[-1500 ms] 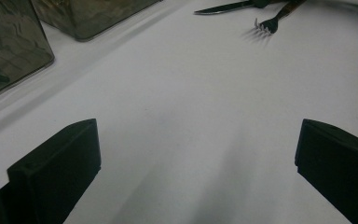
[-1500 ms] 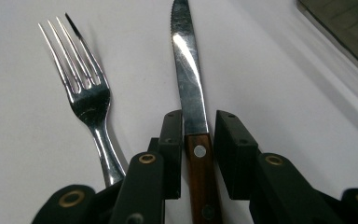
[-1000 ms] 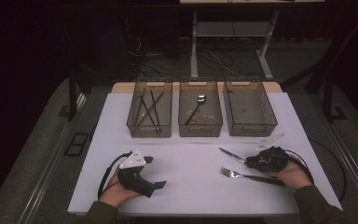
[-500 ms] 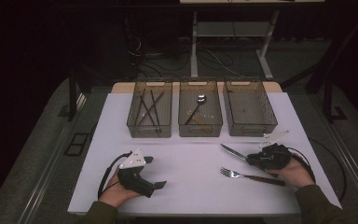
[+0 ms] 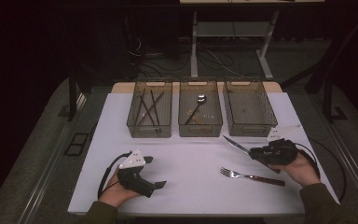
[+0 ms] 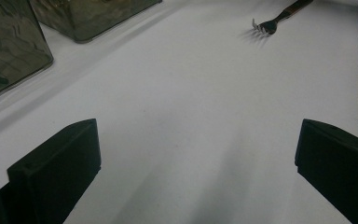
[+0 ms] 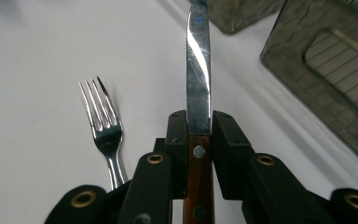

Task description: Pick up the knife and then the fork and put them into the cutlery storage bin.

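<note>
The right hand-held gripper [image 5: 256,152] holds a knife [image 5: 235,144] tight, w/ its jaws pinched on the spot where the shiny blade meets the brown wood handle. In the right gripper view the knife [image 7: 198,84] stands straight up between the two black jaws, blade pointing away. From the high view the blade sticks out to the left & up, toward the bins, just above the white bench [image 5: 191,186].

A fork [image 5: 251,176] lies flat on the bench near the right hand [image 5: 300,170], just under the knife. Its prongs point left, its dark handle points right. In the right gripper view the fork [image 7: 103,133] sits just left of the jaws, not touching the knife.

The left hand-held gripper [image 5: 161,185] rests low on the bench at the front left. Its jaws are wide apart w/ nothing in them; the left gripper view shows bare white bench between them & the fork [image 6: 268,24] far off.

3 see-thru bins stand in a row at the back. The left bin [image 5: 149,128] has thin dark sticks, the middle bin [image 5: 200,127] has a spoon [image 5: 197,105], & the right bin [image 5: 249,126] sits closest to the knife tip.
</note>
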